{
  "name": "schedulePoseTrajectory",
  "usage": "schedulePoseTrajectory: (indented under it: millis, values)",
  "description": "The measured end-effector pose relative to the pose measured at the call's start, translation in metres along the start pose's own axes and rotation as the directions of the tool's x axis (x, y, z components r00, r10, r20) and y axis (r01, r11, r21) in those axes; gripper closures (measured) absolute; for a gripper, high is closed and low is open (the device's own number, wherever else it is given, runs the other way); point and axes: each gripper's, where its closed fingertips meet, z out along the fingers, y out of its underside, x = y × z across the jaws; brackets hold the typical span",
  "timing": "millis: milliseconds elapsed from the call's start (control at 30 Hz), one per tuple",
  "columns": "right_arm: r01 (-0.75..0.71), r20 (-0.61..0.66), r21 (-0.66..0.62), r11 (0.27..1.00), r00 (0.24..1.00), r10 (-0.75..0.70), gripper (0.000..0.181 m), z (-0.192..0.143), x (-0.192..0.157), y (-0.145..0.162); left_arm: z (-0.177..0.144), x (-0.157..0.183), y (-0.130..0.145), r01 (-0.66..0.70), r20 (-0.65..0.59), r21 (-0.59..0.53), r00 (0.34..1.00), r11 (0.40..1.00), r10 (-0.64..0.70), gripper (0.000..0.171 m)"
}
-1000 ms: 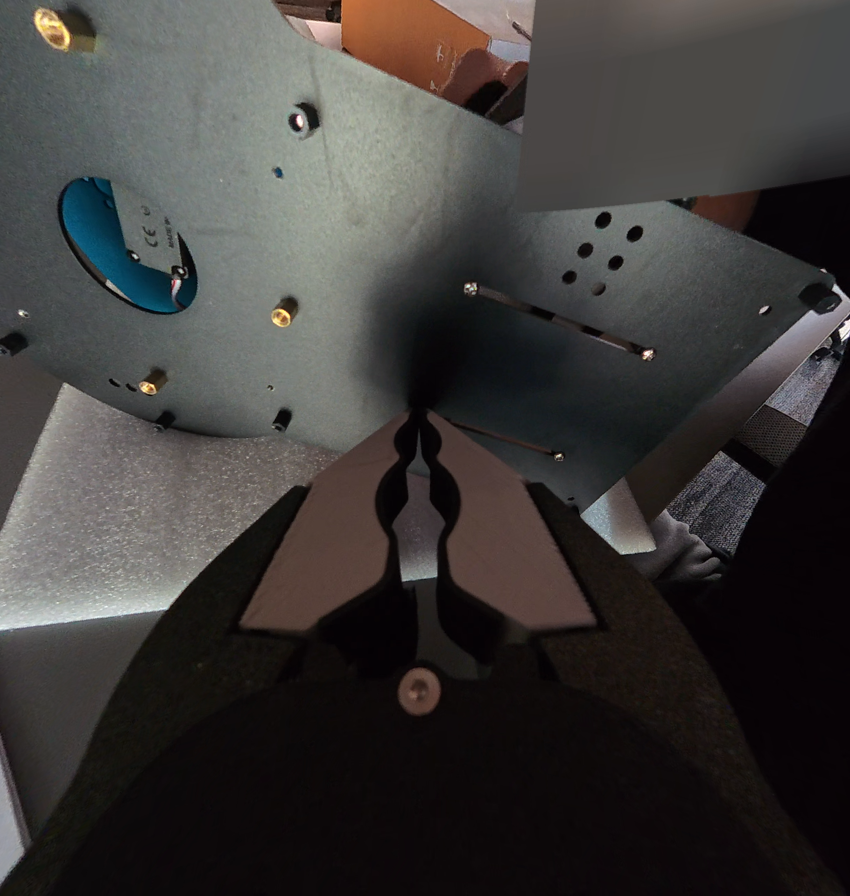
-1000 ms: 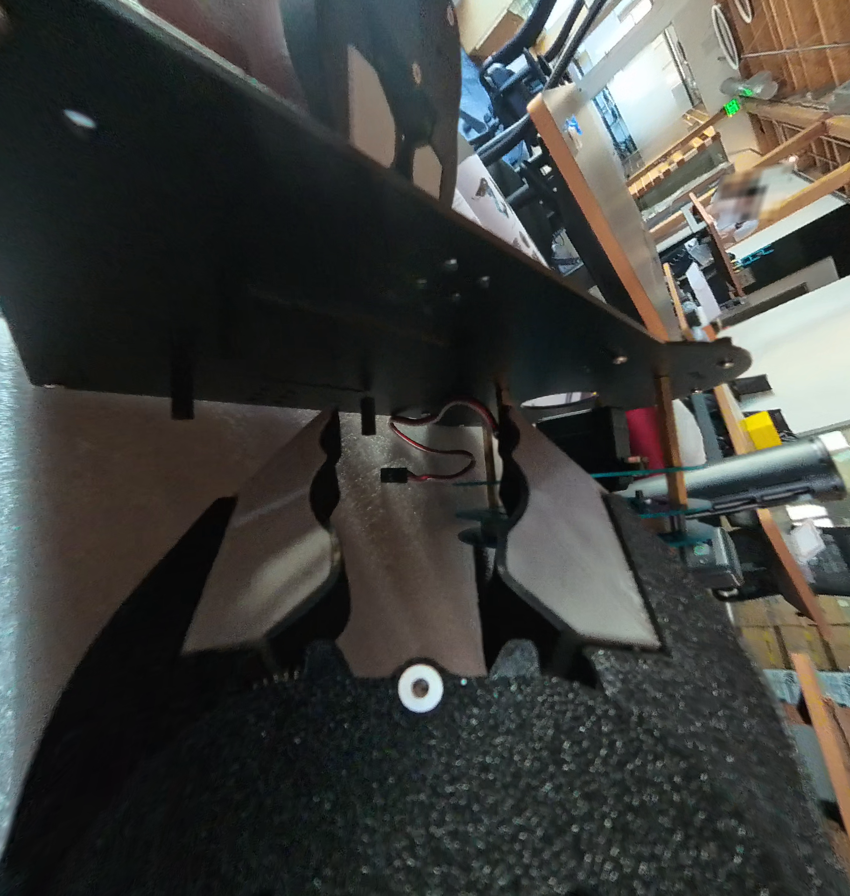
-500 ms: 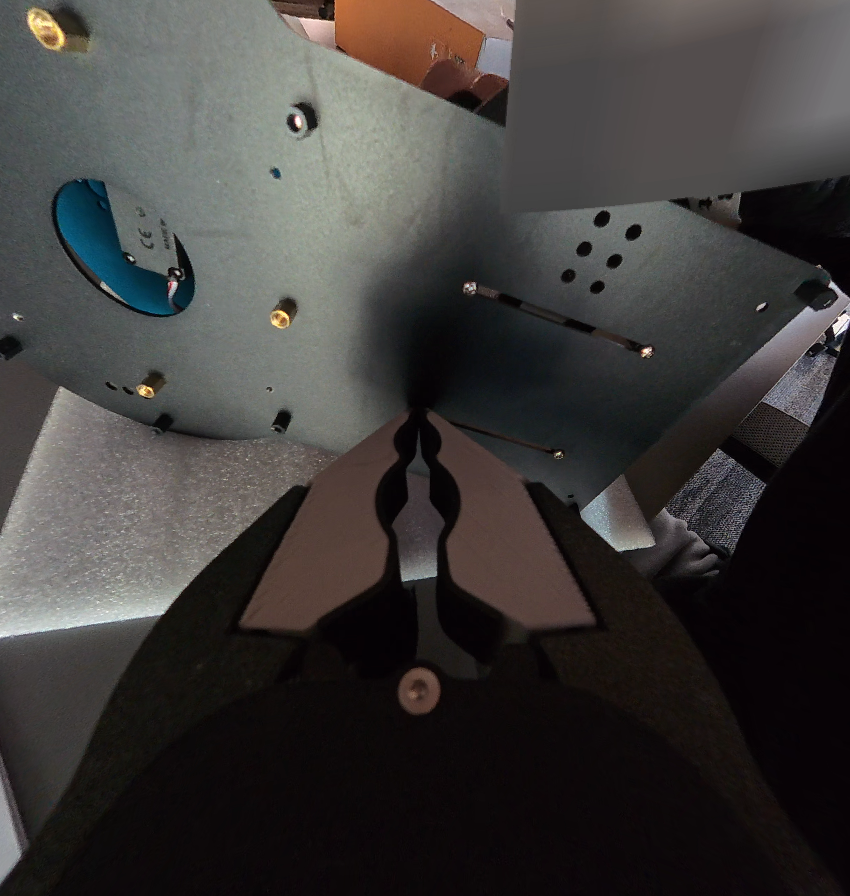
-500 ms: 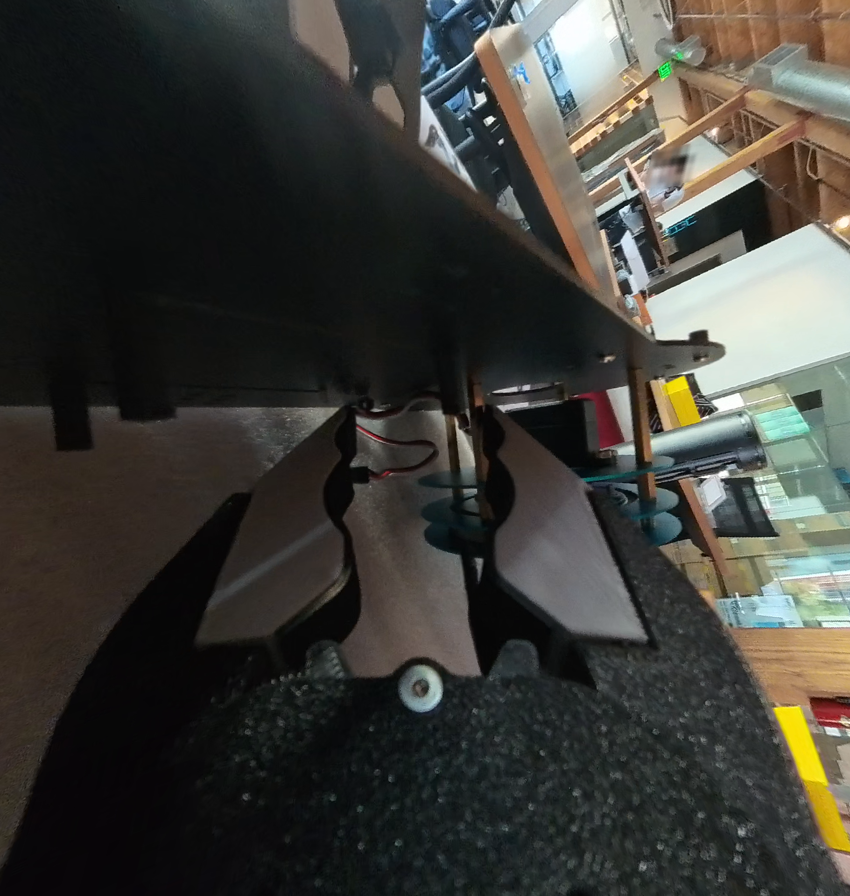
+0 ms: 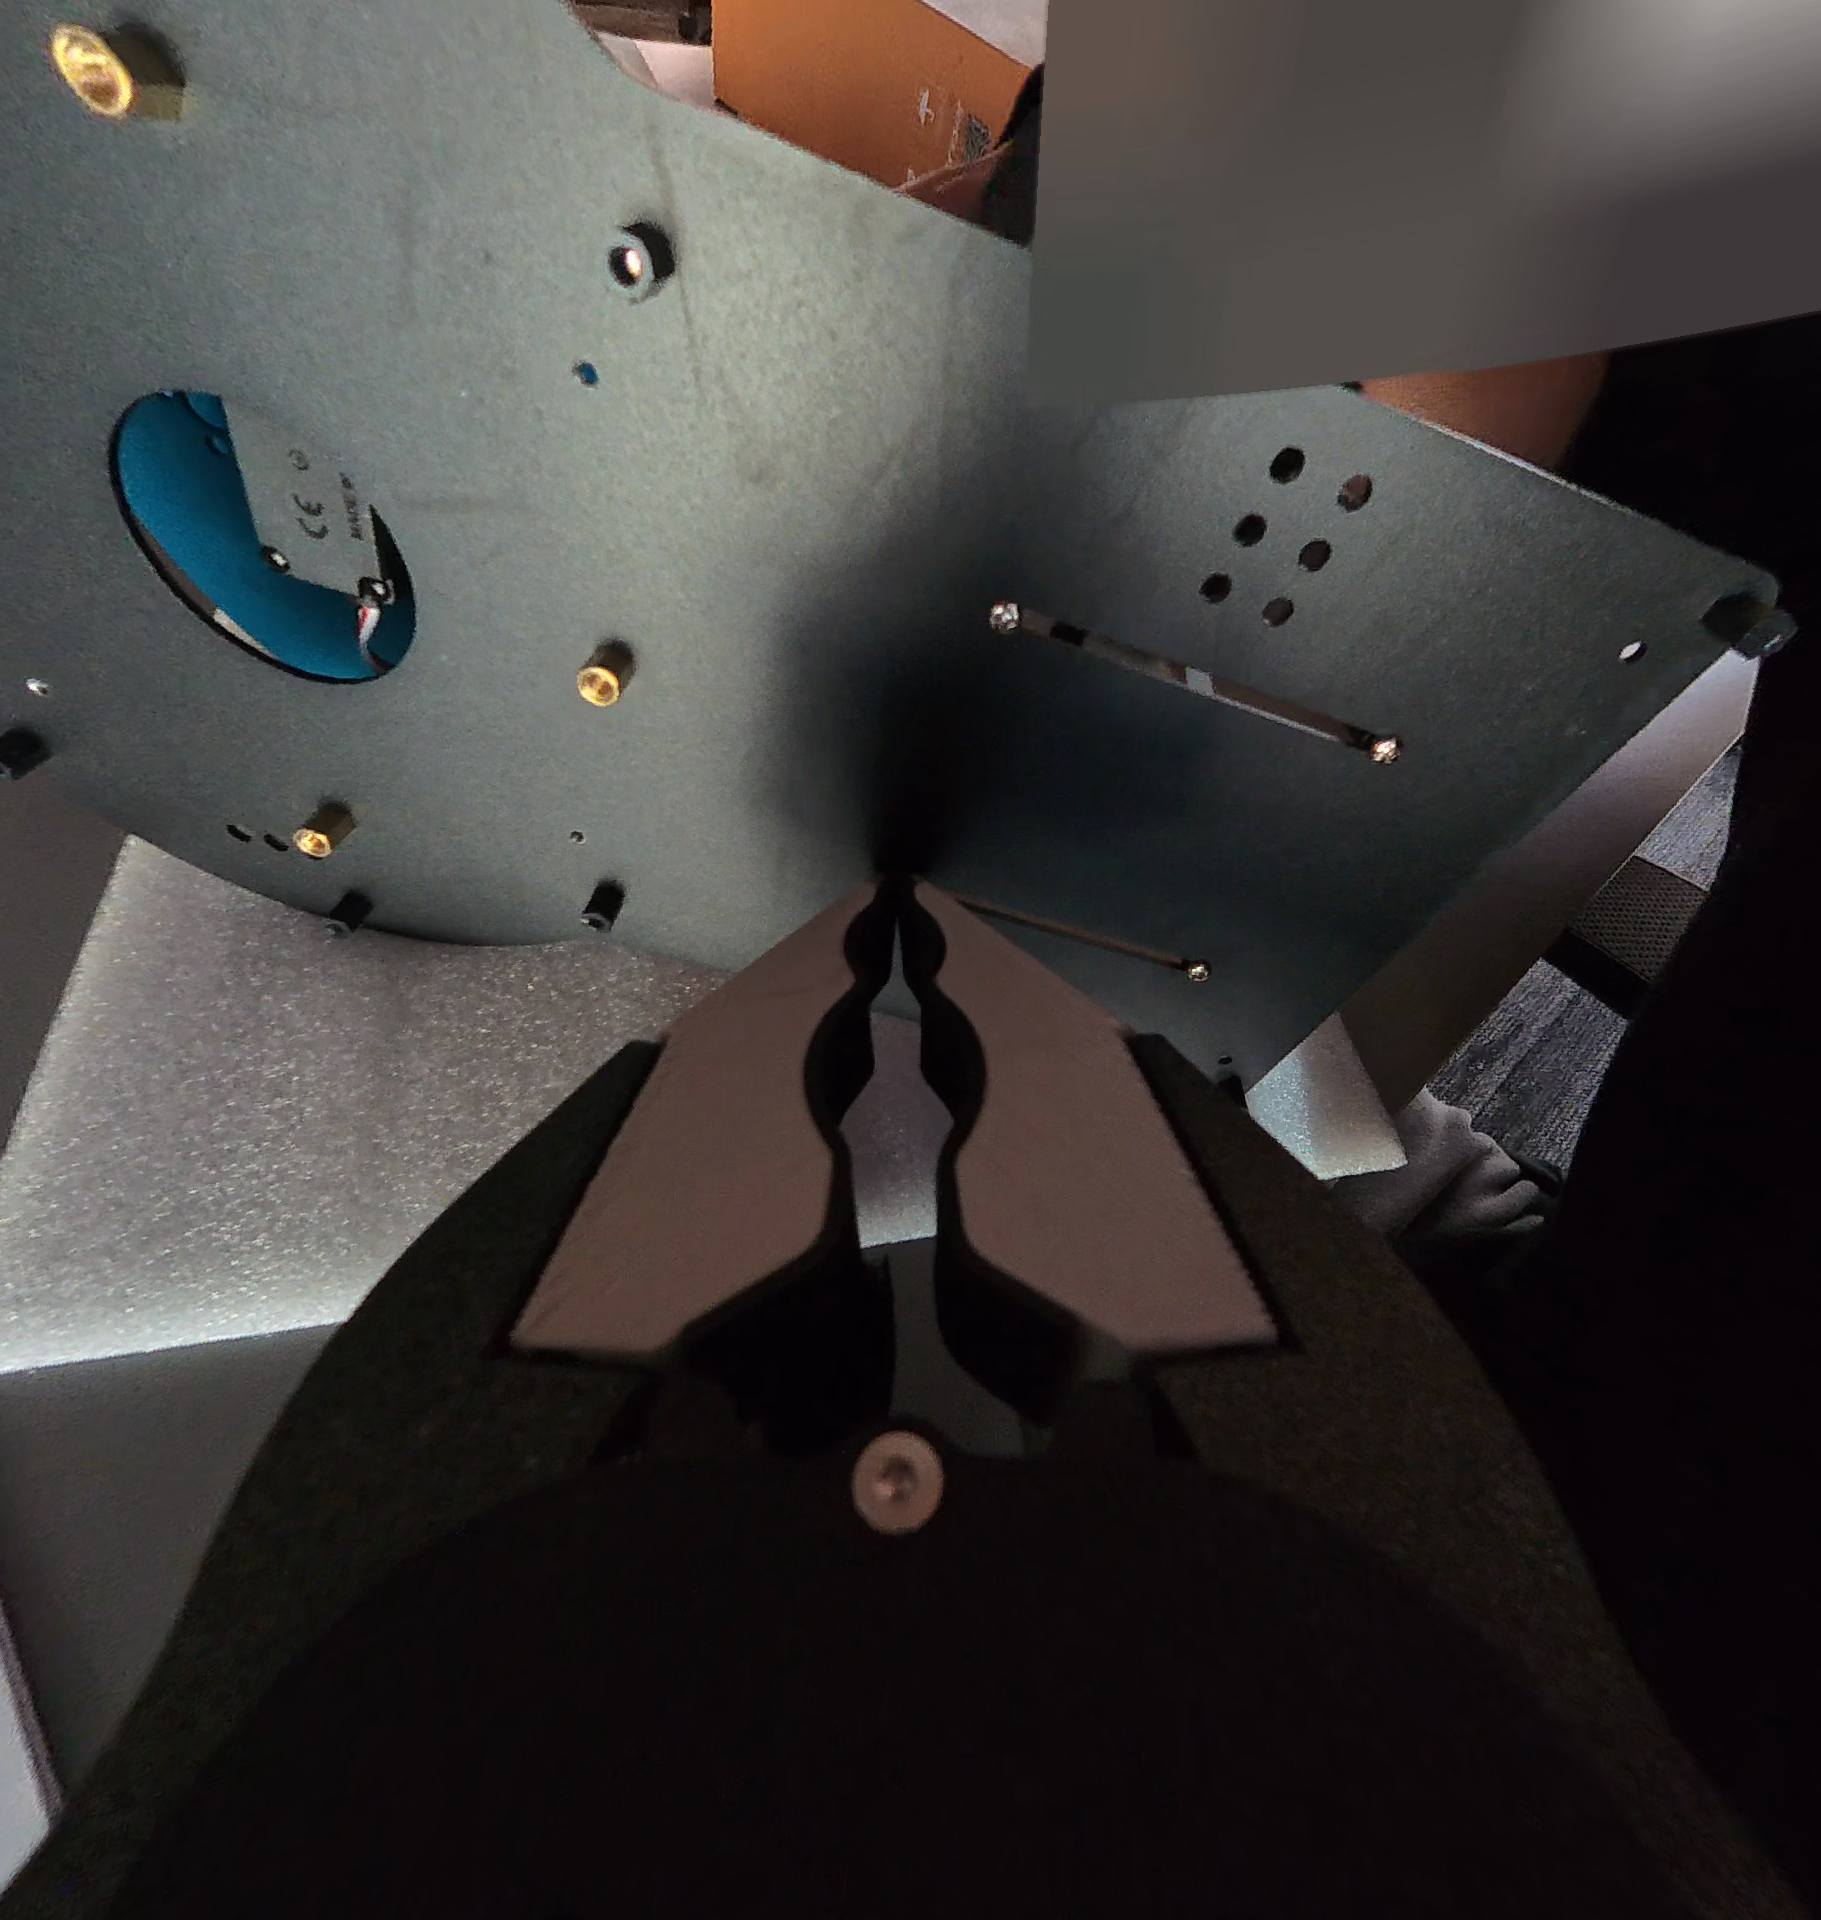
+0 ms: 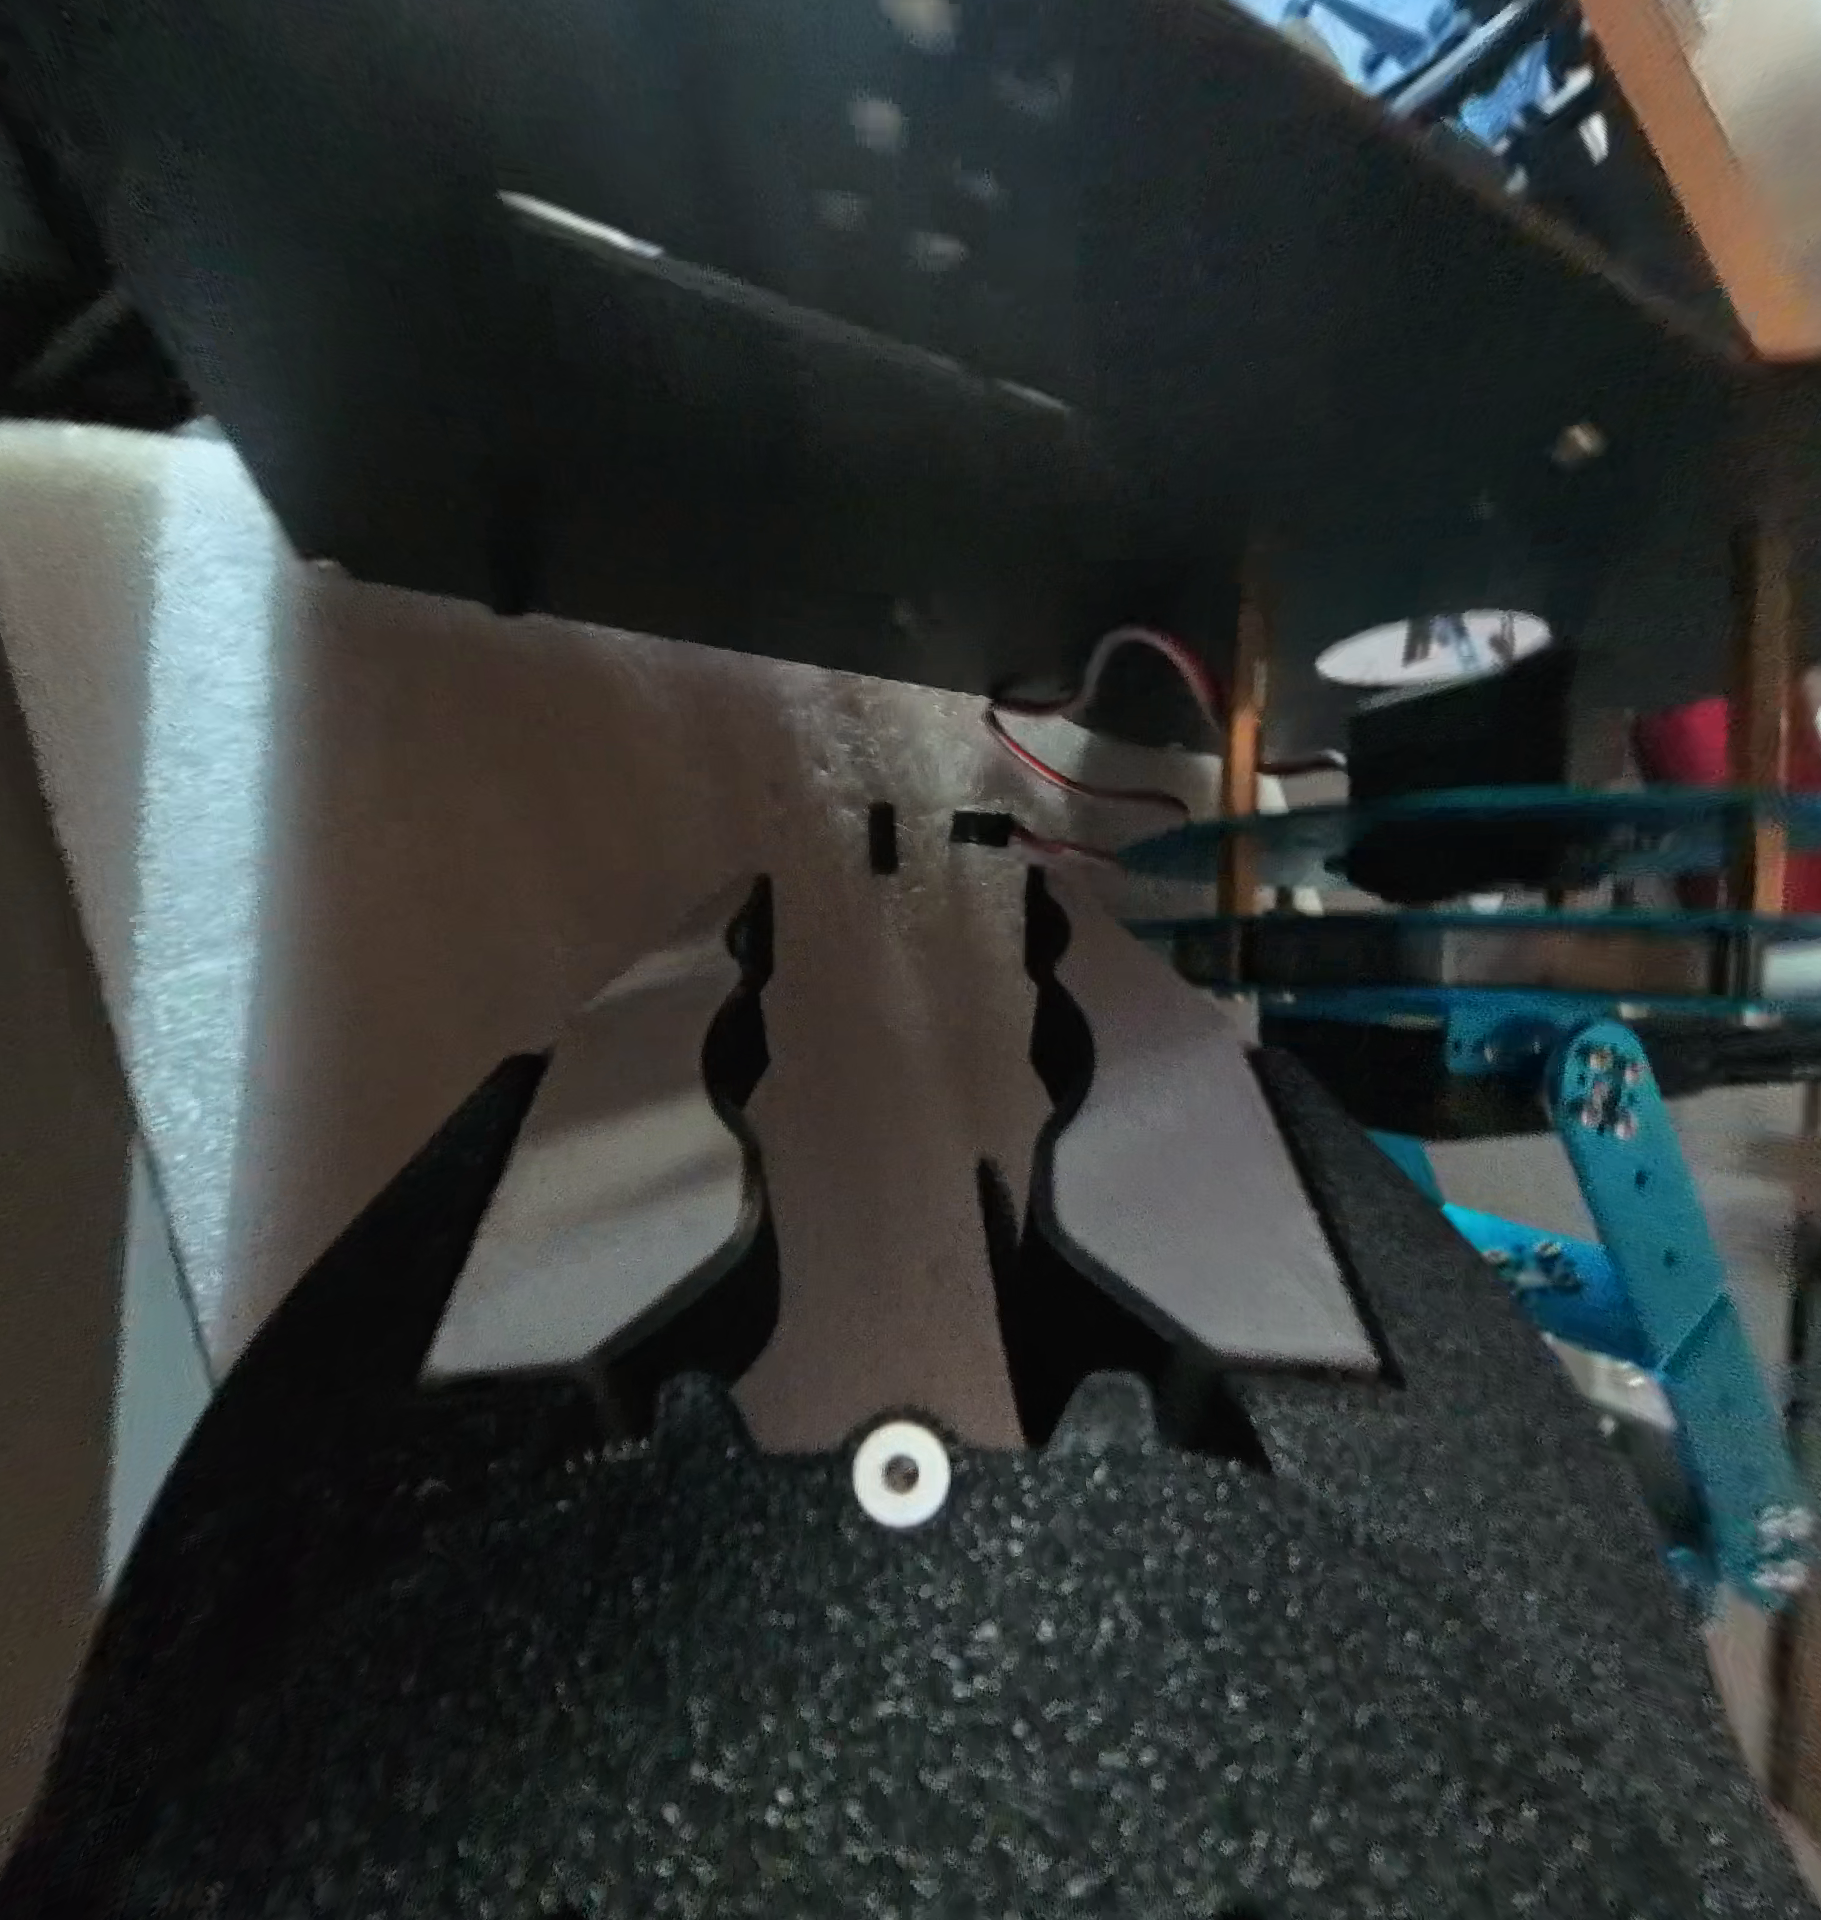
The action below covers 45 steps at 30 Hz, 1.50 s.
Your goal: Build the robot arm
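My left gripper is shut on the lower edge of a dark grey metal plate and holds it tilted over a white foam block. The plate carries brass standoffs, black screws, slots and a round hole showing a blue part. In the right wrist view the same plate is seen from underneath, dark and blurred. My right gripper is open and empty just under it, over the foam. A red-and-white wire with a black plug lies just beyond its fingertips.
To the right of the right gripper stands a stack of blue discs on brass posts with a black box-shaped part and a blue bracket arm. A cardboard box stands behind the plate. Carpeted floor shows lower right. One gripper's finger ends stand about 5 cm off the other's.
The right gripper's view has swung and levelled; the blue disc stack and bracket have come into view at the right, and the picture is blurred. The left gripper and plate have barely moved.
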Motion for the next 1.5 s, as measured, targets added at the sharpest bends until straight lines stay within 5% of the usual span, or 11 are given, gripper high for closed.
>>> schedulePoseTrajectory:
  millis: [133,533,733,867,1000,1500]
  values:
    - [-0.224,0.101,0.078,0.972,0.971,0.215,0.143,0.004,0.003,-0.003,0.0,0.0,0.0,0.007,-0.005,0.006,1.0,1.0,-0.007,0.171]
    - [-0.406,0.294,-0.06,0.912,0.866,0.405,0.165,0.032,-0.009,0.008,0.0,0.0,0.0,0.0,-0.009,0.006,1.0,1.0,0.0,0.171]
    - [-0.239,0.204,-0.006,0.971,0.95,0.235,0.177,0.028,-0.012,0.003,0.0,0.0,0.0,0.009,-0.009,0.006,1.0,1.0,-0.009,0.171]
    - [-0.09,0.102,0.137,0.986,0.992,0.076,0.177,0.018,-0.009,-0.021,0.0,0.0,0.0,0.018,-0.012,0.01,1.0,1.0,-0.018,0.171]
    - [0.004,-0.009,0.117,0.993,1.0,-0.003,0.177,0.023,-0.007,-0.027,0.0,0.0,0.0,0.027,-0.013,0.014,1.0,1.0,-0.027,0.171]
    - [0.063,-0.091,0.123,0.99,0.995,-0.052,0.177,0.022,-0.002,-0.028,0.0,0.0,0.0,0.02,-0.012,0.008,1.0,1.0,-0.02,0.171]
